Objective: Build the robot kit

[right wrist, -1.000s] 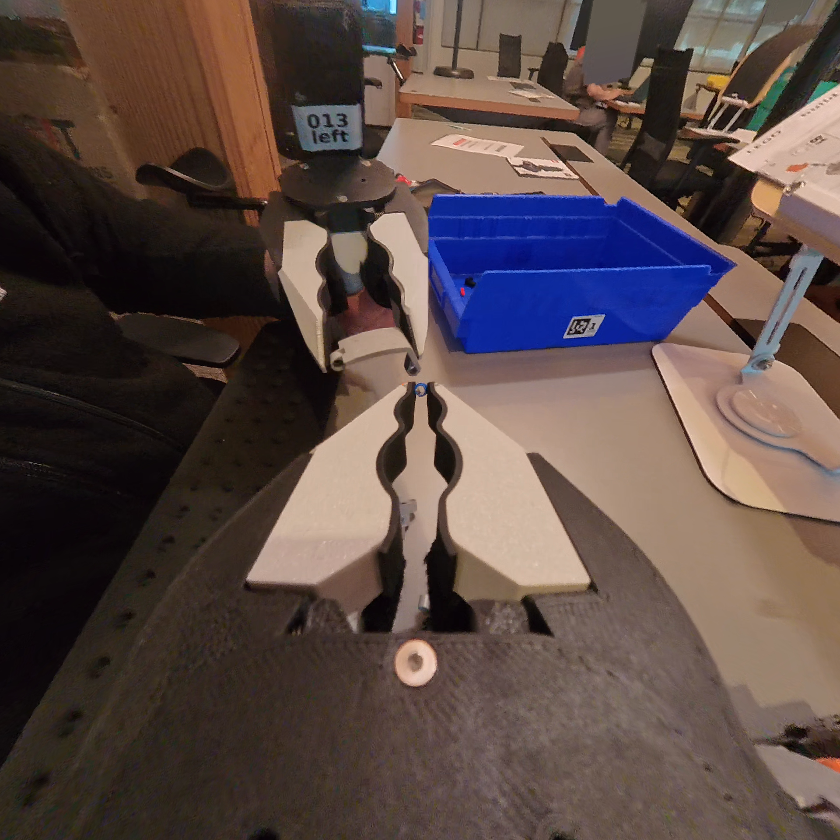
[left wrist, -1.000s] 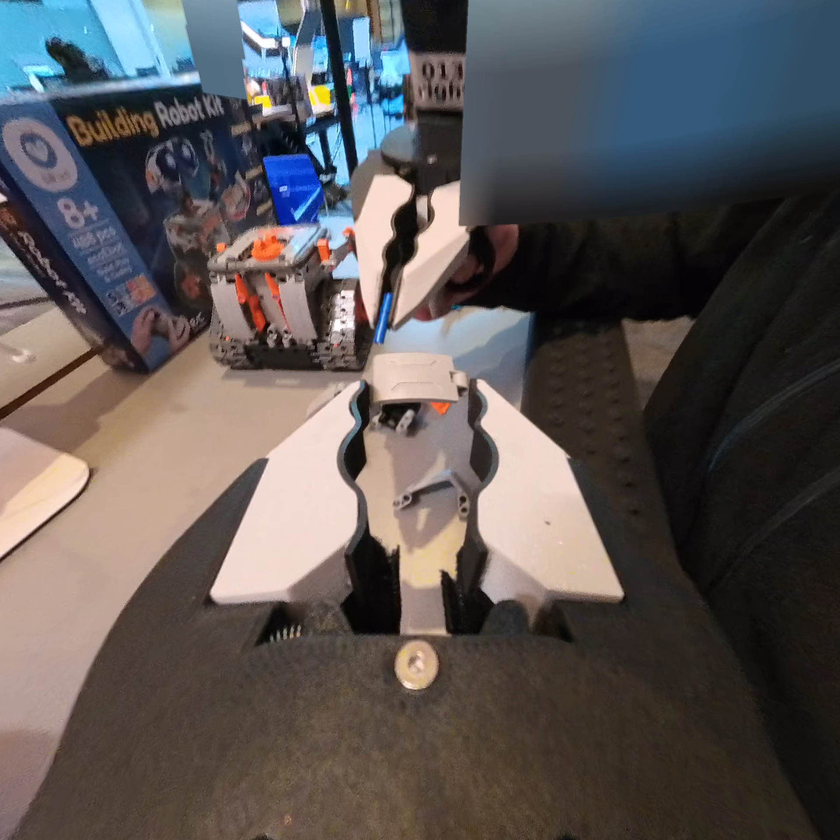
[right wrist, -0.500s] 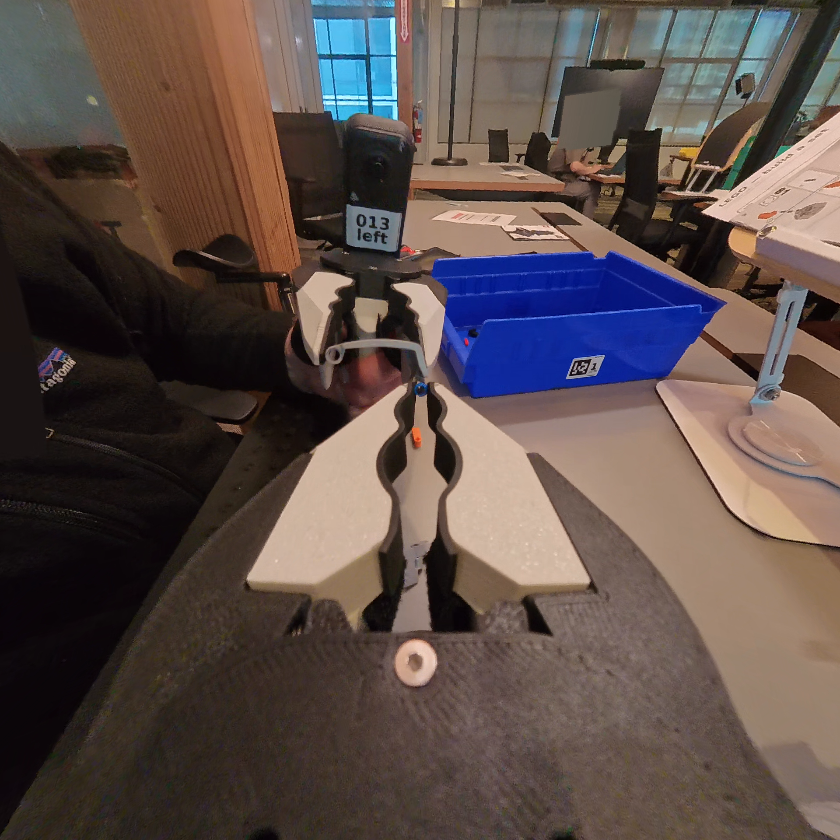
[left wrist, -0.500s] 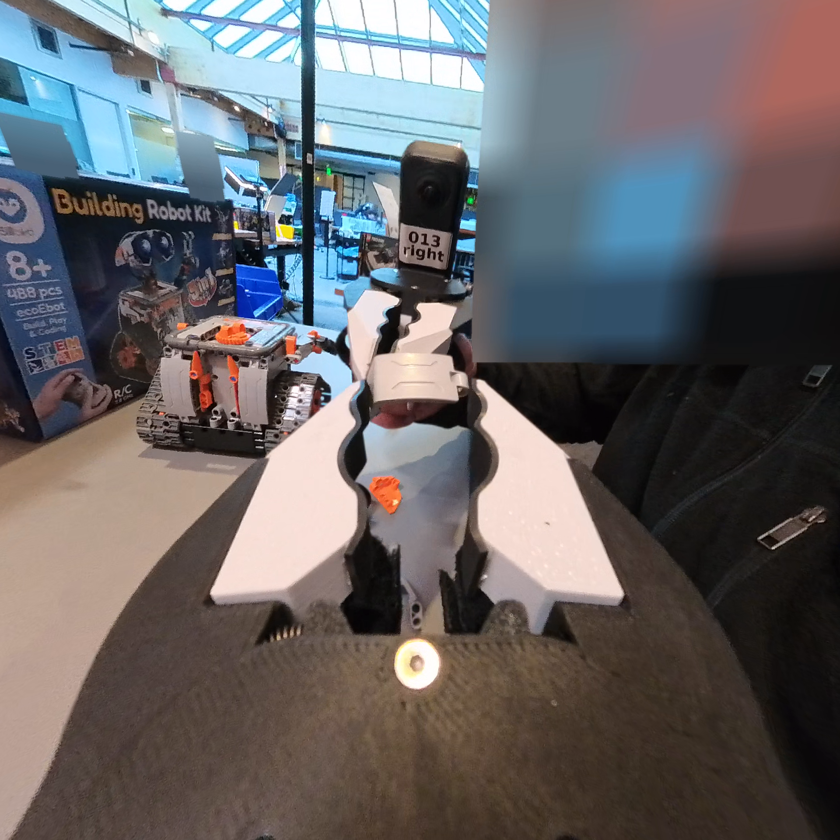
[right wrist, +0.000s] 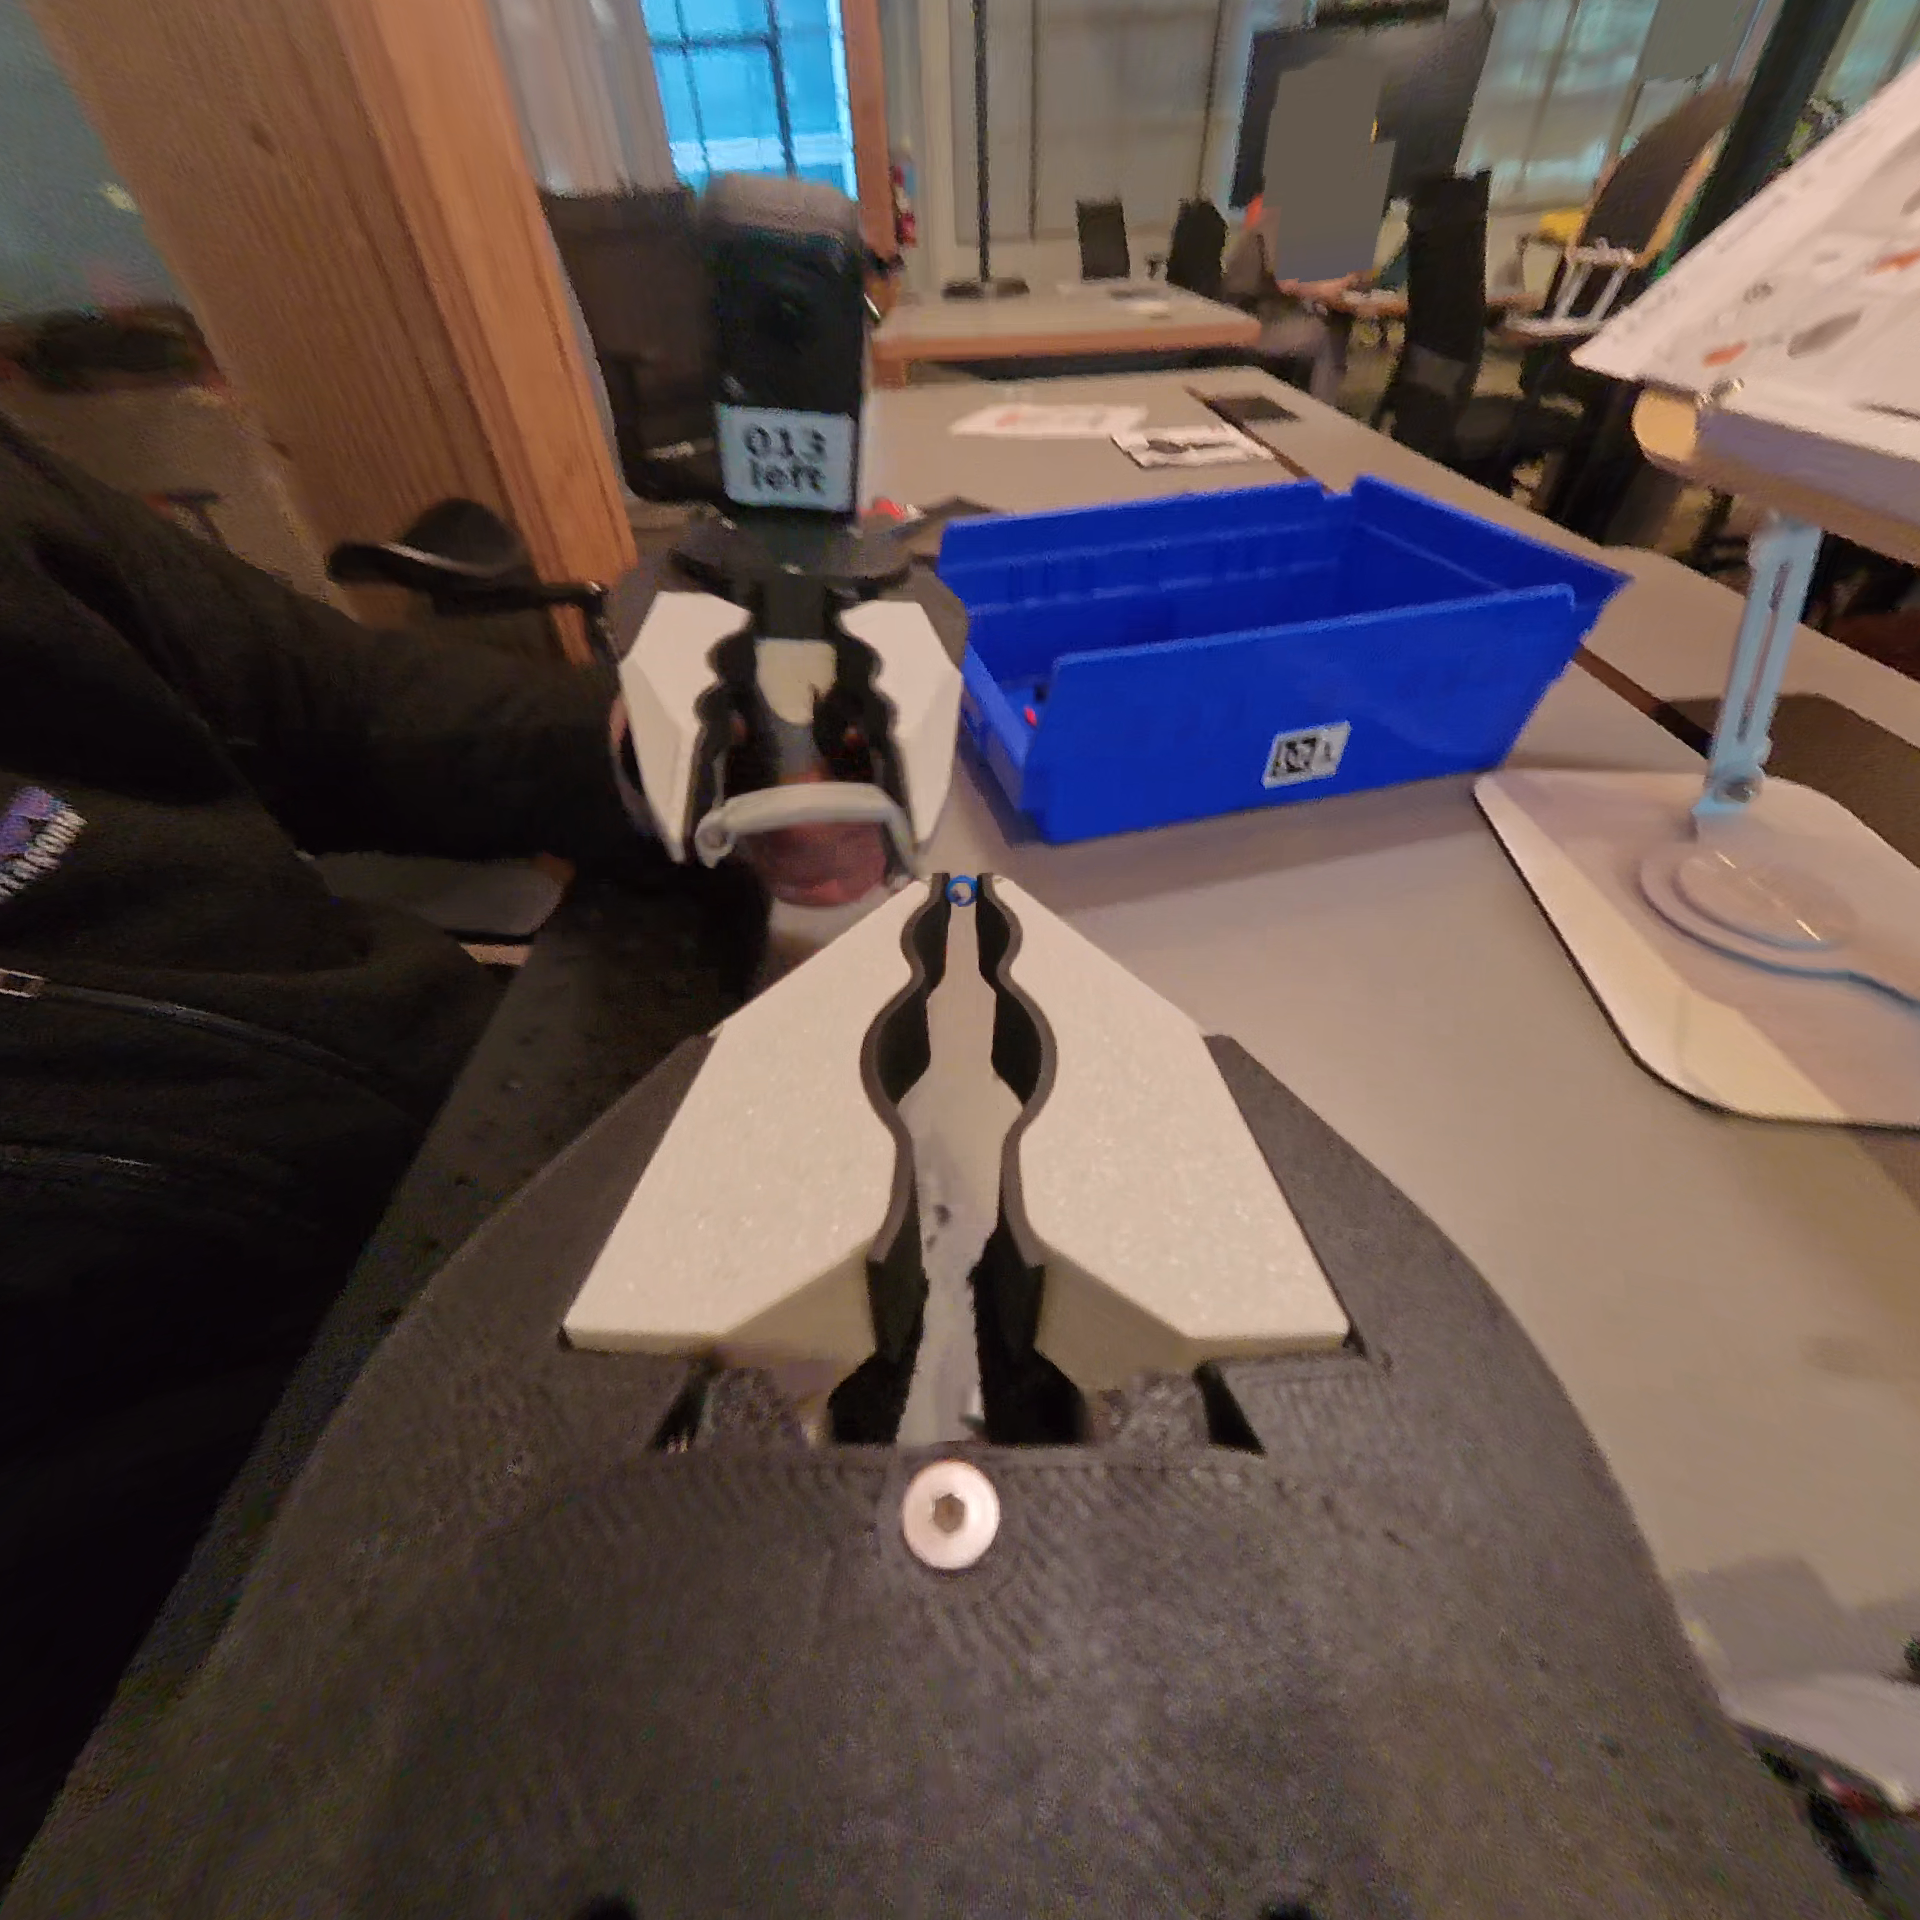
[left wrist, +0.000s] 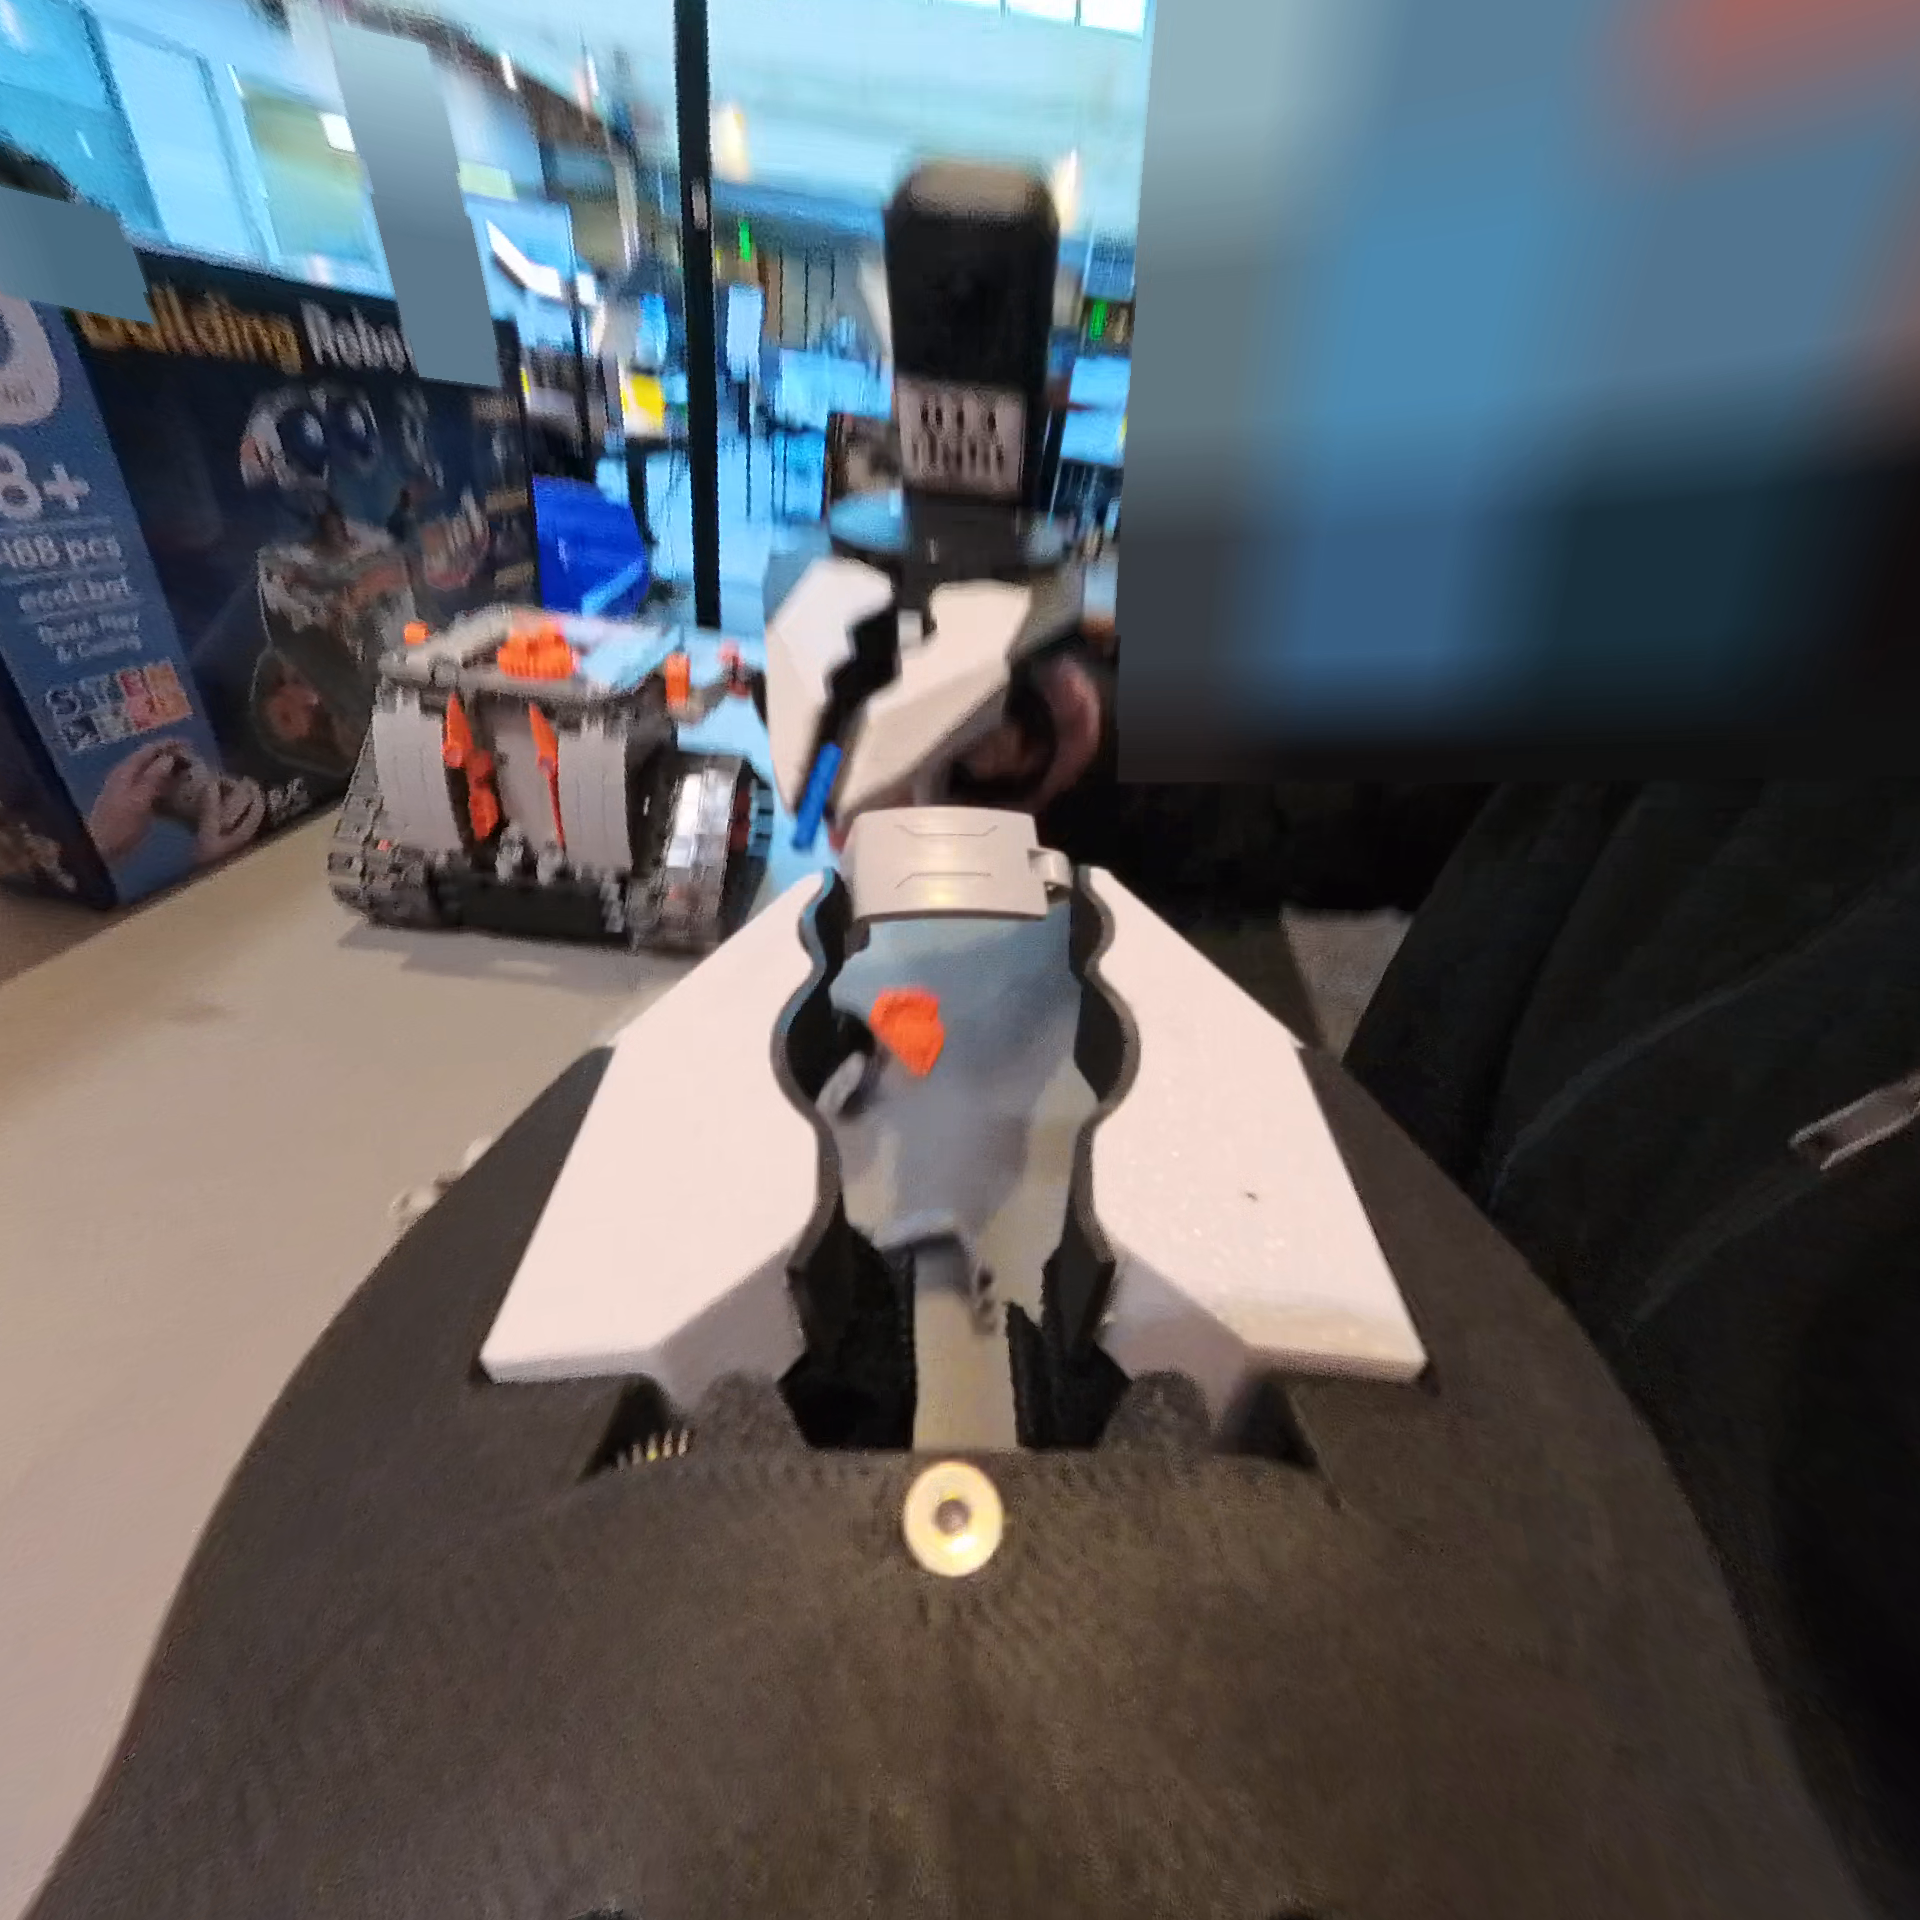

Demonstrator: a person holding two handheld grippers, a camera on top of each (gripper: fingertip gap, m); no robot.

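Note:
My left gripper (left wrist: 951, 883) is shut on a grey curved panel piece (left wrist: 945, 868), held by its sides at the fingertips above the table. It also shows in the right wrist view (right wrist: 800, 821), facing me, with the panel (right wrist: 800, 808) across its tips. My right gripper (right wrist: 961, 891) is shut on a small blue pin (right wrist: 961, 890). In the left wrist view the right gripper (left wrist: 831, 790) is tilted, and the blue pin (left wrist: 816, 795) points down close to the panel's upper left edge. A small orange piece (left wrist: 907, 1029) shows between the left fingers, below the panel.
A grey and orange tracked toy robot (left wrist: 540, 790) stands on the table in front of its blue box (left wrist: 208, 582). A blue bin (right wrist: 1247, 675) sits behind the grippers. A white stand base (right wrist: 1714, 935) holds a booklet (right wrist: 1818, 343) at right. A person's black sleeve (right wrist: 312, 707) is at left. My two grippers' fingertips are within a few centimetres of each other.
Both grippers have dipped lower than half a second ago. The right gripper has tilted, bringing the blue pin close to the grey panel. Both grips are unchanged.

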